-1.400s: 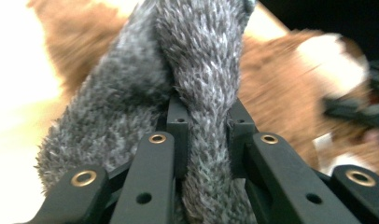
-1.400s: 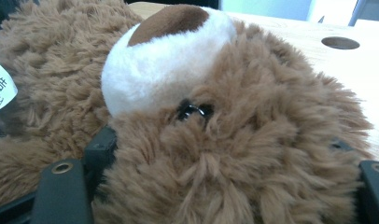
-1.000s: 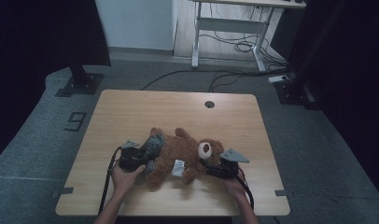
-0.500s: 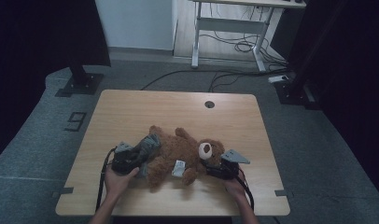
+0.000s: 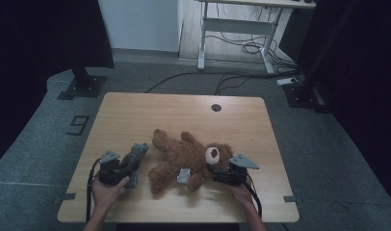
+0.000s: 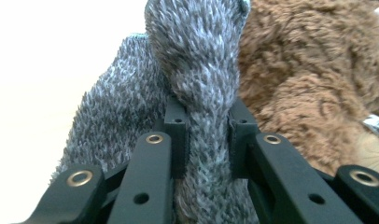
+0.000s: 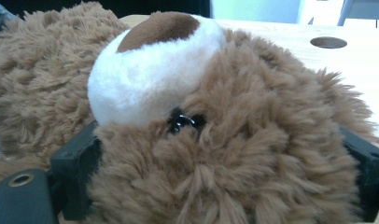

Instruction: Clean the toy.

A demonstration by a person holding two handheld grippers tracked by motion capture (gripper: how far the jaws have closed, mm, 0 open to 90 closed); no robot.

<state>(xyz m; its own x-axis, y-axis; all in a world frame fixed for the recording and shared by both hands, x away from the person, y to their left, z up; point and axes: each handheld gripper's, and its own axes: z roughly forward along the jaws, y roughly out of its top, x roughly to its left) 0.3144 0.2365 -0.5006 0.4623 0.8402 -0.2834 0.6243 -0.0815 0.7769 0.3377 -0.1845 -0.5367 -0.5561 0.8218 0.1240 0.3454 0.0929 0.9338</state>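
High view: the brown plush teddy bear (image 5: pixel 186 161) lies mid-table (image 5: pixel 184 110); my left gripper (image 5: pixel 128 166) grips a grey fuzzy garment (image 5: pixel 136 156) beside it. Left gripper view: jaws nearly closed, pinching the soft knit fabric (image 6: pixel 201 93). Right gripper view: jaws, just widening, flank the bear's squashy head (image 7: pixel 215 154); I can't tell whether they press it.

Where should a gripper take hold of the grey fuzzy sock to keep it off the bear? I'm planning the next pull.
Grip the grey sock at its bunched middle fold, coming in from the near edge of the table, as the left gripper does: its jaws pinch that narrow ridge. The fold is thin enough to clamp, and the teddy bear lies on the other side.
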